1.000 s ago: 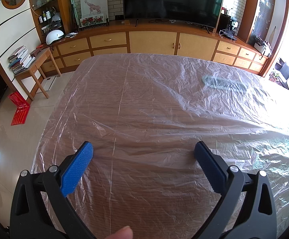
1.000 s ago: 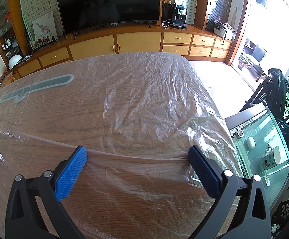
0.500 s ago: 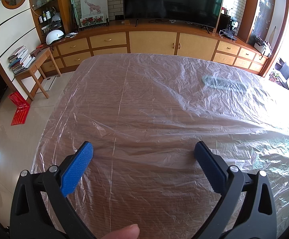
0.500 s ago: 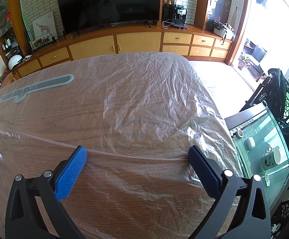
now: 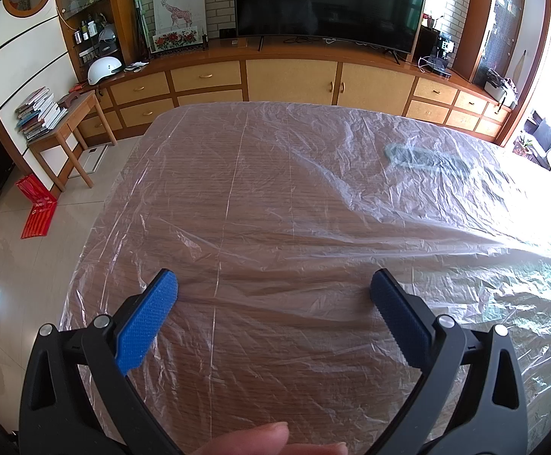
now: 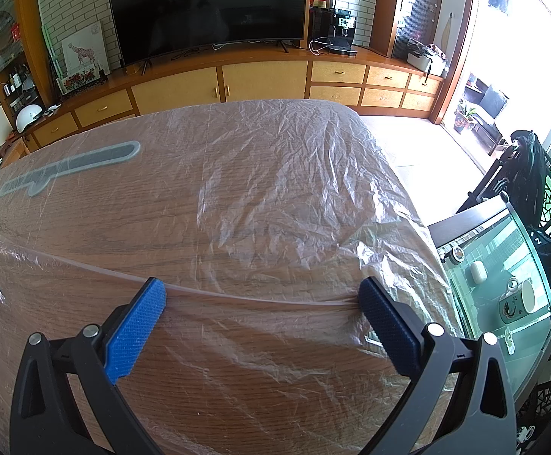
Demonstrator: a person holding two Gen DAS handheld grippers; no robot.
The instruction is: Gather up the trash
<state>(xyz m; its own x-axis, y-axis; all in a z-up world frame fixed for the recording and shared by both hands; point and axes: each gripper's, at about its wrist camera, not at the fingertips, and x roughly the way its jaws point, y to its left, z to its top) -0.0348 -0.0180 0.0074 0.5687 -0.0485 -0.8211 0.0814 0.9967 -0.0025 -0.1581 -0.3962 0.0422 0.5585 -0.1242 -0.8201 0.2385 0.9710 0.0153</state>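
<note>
Left gripper [image 5: 273, 288]: jaws spread wide, nothing between the blue pads [image 5: 146, 318]; it sits at the bottom centre of the left wrist view, over the wooden table [image 5: 237, 204]. A fingertip [image 5: 252, 440] shows at the bottom edge.

Right gripper [image 6: 260, 297]: jaws likewise spread wide, holding nothing, at the bottom centre of the right wrist view.

Task item: a clear plastic sheet [image 5: 313, 174] covers the whole tabletop and fills the middle of both views, crumpled, directly below and ahead of both grippers. In the right wrist view a taut fold [image 6: 260, 297] in the sheet runs from one pad tip to the other. A grey-blue printed mark [image 6: 70, 170] on the sheet lies in the middle left of that view, well apart from the gripper.

Containers: glass-topped side table [image 6: 503, 284] at lower right, with a mug [image 6: 518, 297] on it. Cabinets [image 5: 290, 79] and a TV [image 5: 328, 0] across the top.
</note>
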